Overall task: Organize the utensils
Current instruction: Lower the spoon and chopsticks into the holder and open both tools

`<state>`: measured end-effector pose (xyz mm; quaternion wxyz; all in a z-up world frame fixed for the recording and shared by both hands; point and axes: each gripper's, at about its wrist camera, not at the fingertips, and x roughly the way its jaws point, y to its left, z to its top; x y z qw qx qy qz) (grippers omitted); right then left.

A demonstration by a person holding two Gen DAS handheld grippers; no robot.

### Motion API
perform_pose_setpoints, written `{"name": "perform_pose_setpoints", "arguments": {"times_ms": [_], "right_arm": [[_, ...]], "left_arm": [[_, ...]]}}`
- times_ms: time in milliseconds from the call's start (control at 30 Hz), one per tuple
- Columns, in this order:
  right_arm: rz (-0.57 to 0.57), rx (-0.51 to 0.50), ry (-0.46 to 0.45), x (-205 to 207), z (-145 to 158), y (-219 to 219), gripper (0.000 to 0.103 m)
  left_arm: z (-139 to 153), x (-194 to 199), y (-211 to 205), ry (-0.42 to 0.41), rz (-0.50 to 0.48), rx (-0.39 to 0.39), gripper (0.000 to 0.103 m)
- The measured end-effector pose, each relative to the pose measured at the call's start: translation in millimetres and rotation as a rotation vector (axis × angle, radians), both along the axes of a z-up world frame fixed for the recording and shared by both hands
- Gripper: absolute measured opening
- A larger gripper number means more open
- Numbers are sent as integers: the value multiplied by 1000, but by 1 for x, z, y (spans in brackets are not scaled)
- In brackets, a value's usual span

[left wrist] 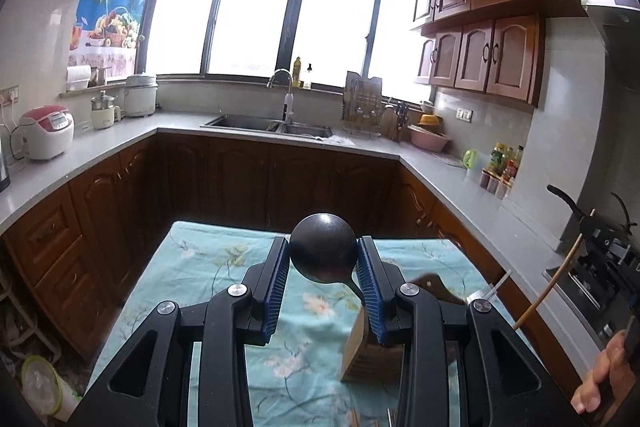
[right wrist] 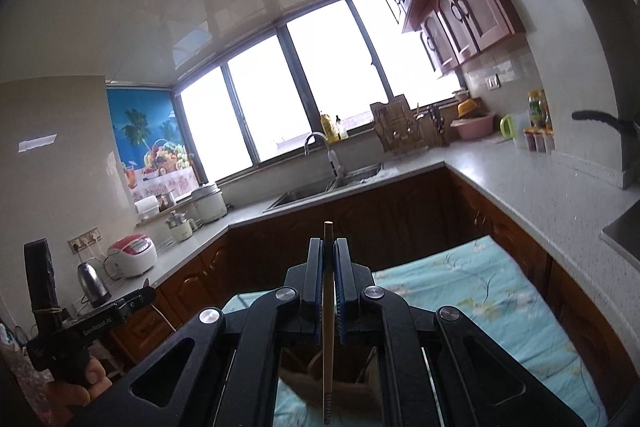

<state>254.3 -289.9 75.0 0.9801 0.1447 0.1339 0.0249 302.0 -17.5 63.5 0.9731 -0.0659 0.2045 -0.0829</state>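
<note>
Left gripper [left wrist: 323,269] clamped on black spoon [left wrist: 323,251] at the slippery bowl, better by the neck; right gripper [right wrist: 329,281] pinching light, stiff chopstick [right wrist: 328,323] midway.

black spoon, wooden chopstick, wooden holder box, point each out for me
black spoon [left wrist: 323,247], left wrist view, on its bowl
wooden chopstick [right wrist: 328,347], right wrist view, mid shaft
wooden holder box [left wrist: 356,351], left wrist view, on its side wall
</note>
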Motion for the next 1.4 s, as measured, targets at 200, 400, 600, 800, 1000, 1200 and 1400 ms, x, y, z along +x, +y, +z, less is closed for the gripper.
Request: {"name": "perform_pose_setpoints", "arguments": {"times_ms": [200,400,600,800,1000,1200,1400], "right_arm": [[-34,-21,-39,14,1,-1,5],[-70,-40,-72,25,-6,-2,5],[-83,-70,-72,35,-24,2,5],[-75,-66,-28,42,-49,5,5],[-72,-46,27,46,-69,2,5],[-65,-31,84,48,-86,1,5],[-73,-5,100,44,-91,-5,6]], "left_arm": [[-12,18,-15,-30,41,16,34],[-33,36,-40,-50,73,67,34],[-65,45,-68,-34,80,141,34],[-86,58,-86,12,73,183,34],[-86,67,-92,36,46,194,34],[-85,61,-90,41,28,233,34],[-84,58,-89,60,1,266,35]]}}
